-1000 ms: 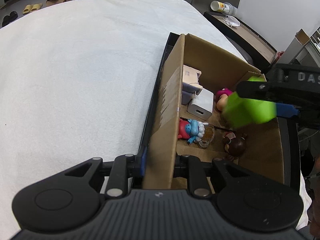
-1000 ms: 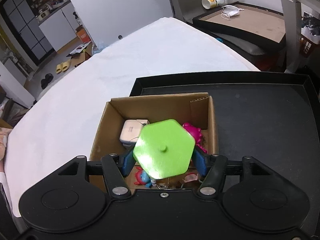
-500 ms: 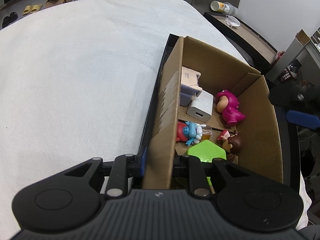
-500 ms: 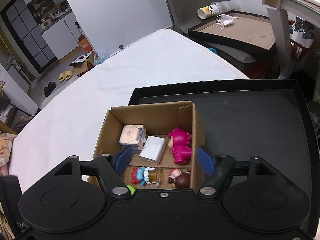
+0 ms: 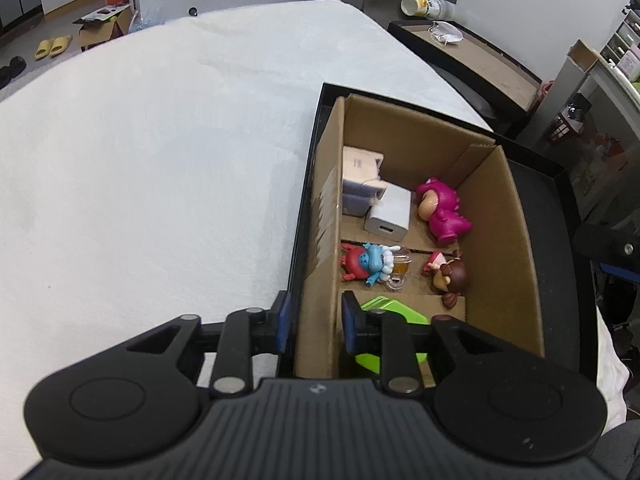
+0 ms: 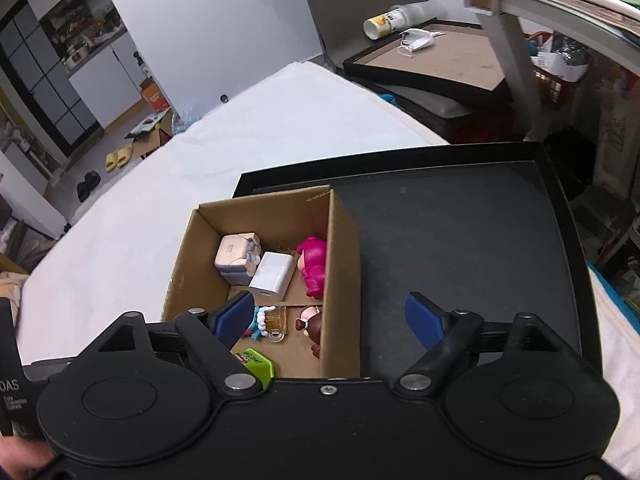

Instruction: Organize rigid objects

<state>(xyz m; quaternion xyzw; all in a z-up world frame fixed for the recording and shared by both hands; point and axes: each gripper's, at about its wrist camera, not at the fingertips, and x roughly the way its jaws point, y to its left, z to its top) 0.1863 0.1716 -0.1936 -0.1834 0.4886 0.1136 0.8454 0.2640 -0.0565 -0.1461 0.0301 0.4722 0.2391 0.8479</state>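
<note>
A cardboard box (image 5: 500, 216) (image 6: 344, 240) stands in a black tray (image 6: 460, 220). It holds a green hexagonal tin (image 5: 394, 308) (image 6: 256, 362) at its near end, a pink figure (image 5: 442, 210) (image 6: 314, 260), a white charger (image 5: 390, 212) (image 6: 274, 274), a blue-red figure (image 5: 366, 262), a brown-haired figure (image 5: 450, 274) (image 6: 312, 326) and a pale case (image 5: 360, 168) (image 6: 236, 256). My left gripper (image 5: 316, 322) is shut on the box's left wall. My right gripper (image 6: 330, 318) is open and empty above the box's near right wall.
The tray lies on a white cloth-covered surface (image 5: 160, 160). The tray's right half (image 6: 480, 264) is bare black. A second framed board (image 6: 440, 60) with a mask and a cup lies beyond. Shelves and clutter stand at the far right.
My right gripper opened and let go of the green tin, which dropped into the box's near end. The right gripper then drew back and rightwards. The left gripper kept its hold.
</note>
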